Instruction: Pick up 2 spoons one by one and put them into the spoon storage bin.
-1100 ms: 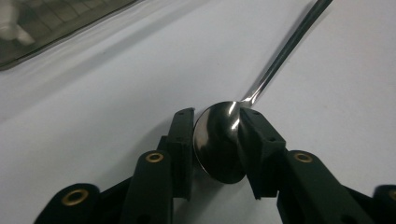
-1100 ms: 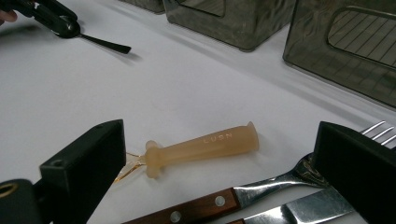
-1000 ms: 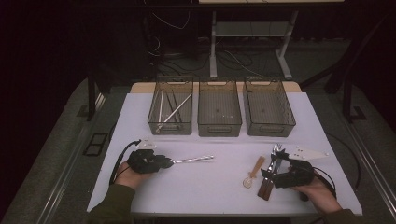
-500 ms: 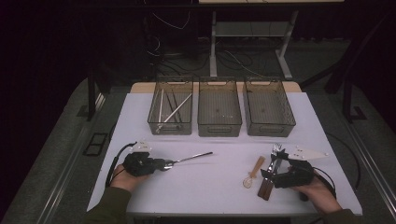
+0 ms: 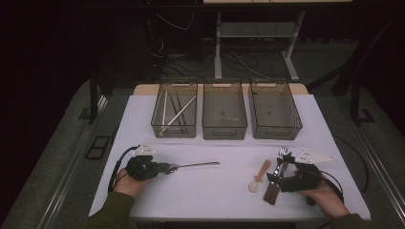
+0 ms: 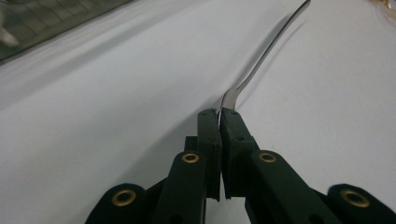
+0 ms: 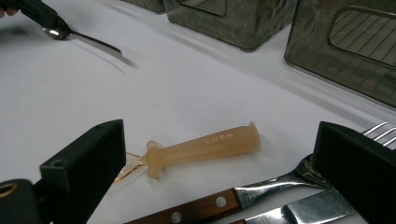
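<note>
At about eight o'clock on the worktop (image 5: 229, 200), the left gripper (image 5: 165, 168) has just closed its fingers on the metal spoon (image 6: 261, 60) by its bowl; next comes a lift toward the cutlery-holding left basket (image 5: 174, 114). The right gripper (image 5: 276, 177) gapes wide over the forks (image 5: 282, 153). The room is dark.

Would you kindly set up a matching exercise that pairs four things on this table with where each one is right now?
Things:
1. metal spoon
2. amber plastic spoon
3. chopsticks
4. wood-handled fork

Places:
A. inside the left basket
B. clamped by its bowl end in the left gripper
C. lying free on the table, between the two grippers
D. on the table right at the open right gripper

Pairs: 1-B, 2-C, 3-A, 4-D
</note>
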A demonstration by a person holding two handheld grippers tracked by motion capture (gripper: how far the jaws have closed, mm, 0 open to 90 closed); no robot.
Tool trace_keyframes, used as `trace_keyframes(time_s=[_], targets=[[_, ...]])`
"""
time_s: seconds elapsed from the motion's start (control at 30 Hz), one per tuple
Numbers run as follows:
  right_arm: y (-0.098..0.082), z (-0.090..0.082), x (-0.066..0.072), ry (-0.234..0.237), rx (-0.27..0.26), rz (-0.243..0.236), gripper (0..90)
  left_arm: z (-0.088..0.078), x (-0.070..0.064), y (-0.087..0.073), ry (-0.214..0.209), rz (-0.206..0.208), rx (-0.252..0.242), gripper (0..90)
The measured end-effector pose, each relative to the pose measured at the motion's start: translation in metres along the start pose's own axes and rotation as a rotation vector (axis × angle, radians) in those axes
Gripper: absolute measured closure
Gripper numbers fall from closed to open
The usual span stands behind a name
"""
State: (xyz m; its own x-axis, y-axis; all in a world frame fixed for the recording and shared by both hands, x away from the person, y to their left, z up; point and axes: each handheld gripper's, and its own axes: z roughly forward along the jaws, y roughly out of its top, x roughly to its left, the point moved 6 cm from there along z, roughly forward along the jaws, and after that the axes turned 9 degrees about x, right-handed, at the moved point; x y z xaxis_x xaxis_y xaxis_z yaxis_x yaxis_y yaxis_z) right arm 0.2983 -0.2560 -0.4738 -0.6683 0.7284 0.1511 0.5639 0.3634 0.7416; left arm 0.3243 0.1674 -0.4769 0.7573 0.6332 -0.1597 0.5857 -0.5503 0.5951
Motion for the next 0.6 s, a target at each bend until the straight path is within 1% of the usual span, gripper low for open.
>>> trace_keyframes(time_s=[0.1,0.13,0.17,0.5,0.6], targets=[[0.0,0.0,0.0,0.001,0.001,-0.001,3.1,-0.003,0.001,0.002,0.002,-0.01,-0.025,87.4],[0.0,0.0,0.0,0.0,0.001,-0.001,3.1,-0.004,0.0,0.002,0.002,-0.019,-0.033,87.4],[0.0,0.0,0.0,0.001,0.001,0.0,3.2,-0.005,0.0,0.003,0.001,-0.017,-0.04,87.4],[0.0,0.001,0.0,0.0,0.004,-0.001,3.1,-0.014,0.0,0.013,0.055,-0.057,-0.129,87.4],[0.0,0.001,0.001,0.002,0.004,-0.001,3.2,-0.015,0.0,0.016,0.067,-0.055,-0.136,87.4]])
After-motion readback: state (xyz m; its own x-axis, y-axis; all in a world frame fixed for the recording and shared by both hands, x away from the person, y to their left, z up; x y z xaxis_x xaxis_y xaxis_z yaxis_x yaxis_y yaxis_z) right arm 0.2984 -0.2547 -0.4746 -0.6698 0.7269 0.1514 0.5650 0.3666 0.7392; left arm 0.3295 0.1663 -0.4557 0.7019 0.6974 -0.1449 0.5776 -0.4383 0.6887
